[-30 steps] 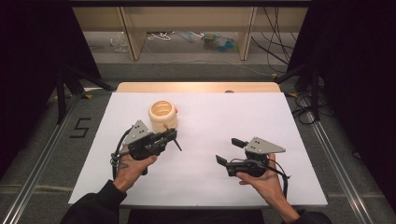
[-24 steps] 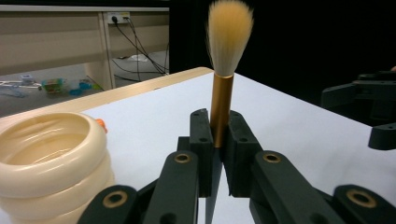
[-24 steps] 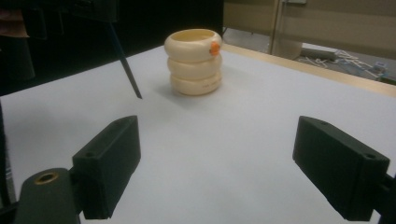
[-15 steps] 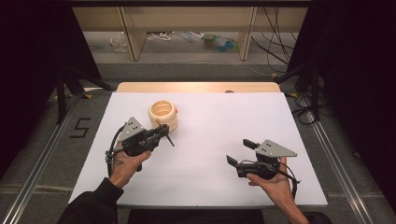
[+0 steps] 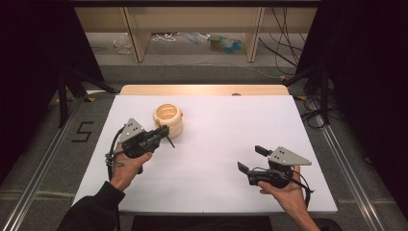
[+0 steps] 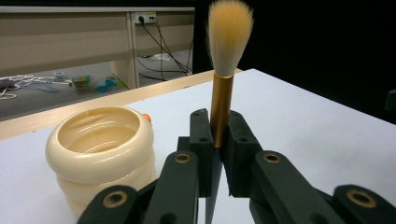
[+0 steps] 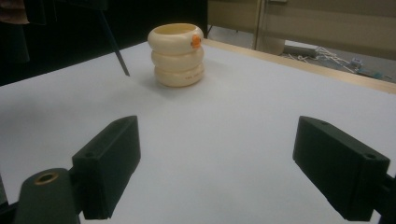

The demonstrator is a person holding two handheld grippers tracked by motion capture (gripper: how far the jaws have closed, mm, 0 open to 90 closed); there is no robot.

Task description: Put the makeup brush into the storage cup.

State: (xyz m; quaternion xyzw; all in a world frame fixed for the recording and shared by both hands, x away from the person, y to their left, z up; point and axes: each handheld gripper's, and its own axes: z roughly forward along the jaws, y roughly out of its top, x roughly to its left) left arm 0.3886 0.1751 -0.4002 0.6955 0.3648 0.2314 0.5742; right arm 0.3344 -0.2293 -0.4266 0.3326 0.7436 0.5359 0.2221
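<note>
Cream holder (image 5: 168,119) is now neared by the brush (image 6: 223,88) clamped in left tongs (image 5: 161,133) (right tongs (image 5: 249,159) gape empty, withdrawn rightward); insertion is judged imminent.

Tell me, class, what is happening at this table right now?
A person holds a pair of tongs in each hand. The left tongs are shut on a brush, bristles up, beside a cream ribbed pot on the white table. The right tongs stand open with nothing between them, facing the pot from a distance.
</note>
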